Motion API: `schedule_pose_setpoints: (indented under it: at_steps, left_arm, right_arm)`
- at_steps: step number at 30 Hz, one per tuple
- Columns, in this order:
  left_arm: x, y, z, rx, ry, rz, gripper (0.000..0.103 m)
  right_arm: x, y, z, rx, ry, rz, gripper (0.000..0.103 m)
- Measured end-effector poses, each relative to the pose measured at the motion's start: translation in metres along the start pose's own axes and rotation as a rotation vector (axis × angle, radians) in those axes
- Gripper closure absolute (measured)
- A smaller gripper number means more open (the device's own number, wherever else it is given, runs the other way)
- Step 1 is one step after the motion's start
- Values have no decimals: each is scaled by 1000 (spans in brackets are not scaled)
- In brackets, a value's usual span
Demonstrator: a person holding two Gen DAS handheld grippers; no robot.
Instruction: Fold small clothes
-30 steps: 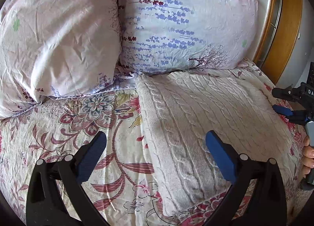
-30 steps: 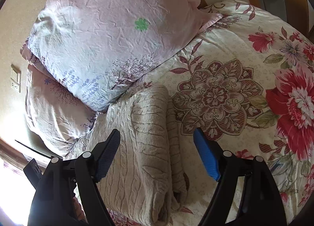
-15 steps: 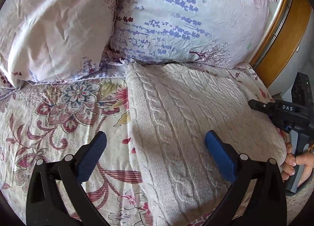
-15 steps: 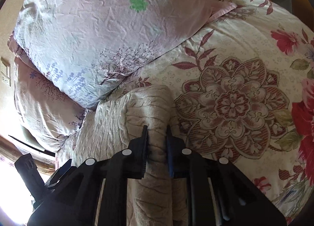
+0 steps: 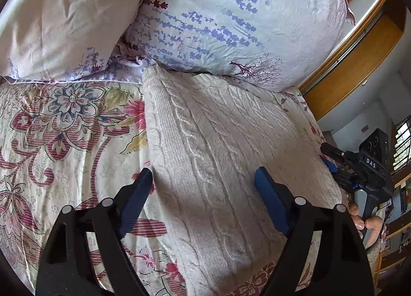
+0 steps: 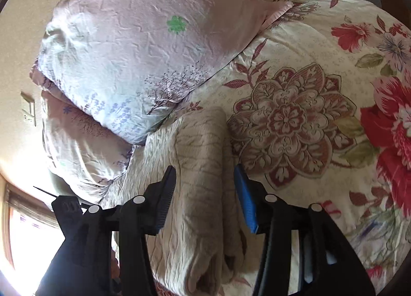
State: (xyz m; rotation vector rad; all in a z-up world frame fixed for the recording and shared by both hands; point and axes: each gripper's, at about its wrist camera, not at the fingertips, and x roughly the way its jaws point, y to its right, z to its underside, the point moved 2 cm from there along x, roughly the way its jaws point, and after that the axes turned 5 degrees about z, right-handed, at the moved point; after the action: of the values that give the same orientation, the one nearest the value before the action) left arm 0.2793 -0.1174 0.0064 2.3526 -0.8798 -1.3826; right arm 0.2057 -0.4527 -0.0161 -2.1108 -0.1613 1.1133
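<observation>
1. Left wrist view:
   - Sweater [image 5: 218, 154], a cream cable-knit already folded into a thick pad, lies on the bed [image 5: 64, 141], its far end tucked against the lavender-print pillow [image 5: 231, 20].
   - Its long axis runs away from me, from the near edge of the bed up to the pillows.
   - My left claw [image 5: 203, 193] hovers above the sweater's near-left part. The left pad hangs by the sweater's left edge and the right pad over the knit.
   - The jaws are released and closing, with nothing pinched between them yet.
   - My right claw [image 5: 331, 164] shows at the sweater's right edge, my hand [image 5: 364, 221] on its handle.

2. Right wrist view:
   - My right claw [image 6: 205, 195] straddles the rolled right-hand fold of the sweater [image 6: 200, 180]. That ridge runs straight ahead along the line of the pads, towards the pink pillow [image 6: 143, 46].
   - The jaws are opening. The ridge lies between them, though I judge that neither pad presses on it.
   - The flowered cover of the bed [image 6: 308, 116] lies bare to the right.

3. Judgement: each claw has its own long edge close by, left for left, right for right. Any next fold should turn across the long axis.
</observation>
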Motion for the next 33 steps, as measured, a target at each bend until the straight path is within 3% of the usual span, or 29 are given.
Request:
schedule_pose_setpoints:
  at_steps: [3,5,7,10,11,12,13,14,15,21,23,30,31,33]
  left_arm:
    - [4,2,0,12,2,-14,24]
    - [7,2,-1,10,2,-11,24]
    - [8,0,-2,1,-4,1,24]
    - [12,-3,-2,-24,-16,20,24]
    - [13,-5,-3,-30,-19,26,24]
    - [14,-5,-4,-35,-22,31,23]
    - [16,-6,-5,-40,-23,32,23]
    - [17,-7,-6,-46,-24,33,23]
    - [18,-8,-7,-53,-27,38,23]
    - [29,-12,-14,-92,-42,64,22]
    - [31,-12,-16,-101,-40,74,27]
    - [27,-20,-18,-152,-9,140,49]
    - [25,-20,-18,-153,-3,148,53]
    - [21,-21,-17,-155,6,169,59]
  right_arm:
    - [-3,1,15,-10,-27,-26,54]
    - [2,-3,23,-52,-38,-1,85]
    - [7,-3,27,-73,-25,68,86]
    - [9,4,24,-26,-26,41,85]
    - [6,4,23,-22,-22,24,82]
    - [3,4,22,-14,-20,8,67]
    - [0,6,20,-4,-13,8,37]
    - [-3,7,18,4,-1,9,25]
    - [-5,8,15,11,12,11,18]
    - [19,9,6,43,-87,-32,19]
    - [28,7,5,41,-113,-49,19]
    - [49,-11,7,-12,-165,-81,36]
    - [51,-13,9,-17,-173,-83,49]
    - [58,-12,13,0,-195,-110,59]
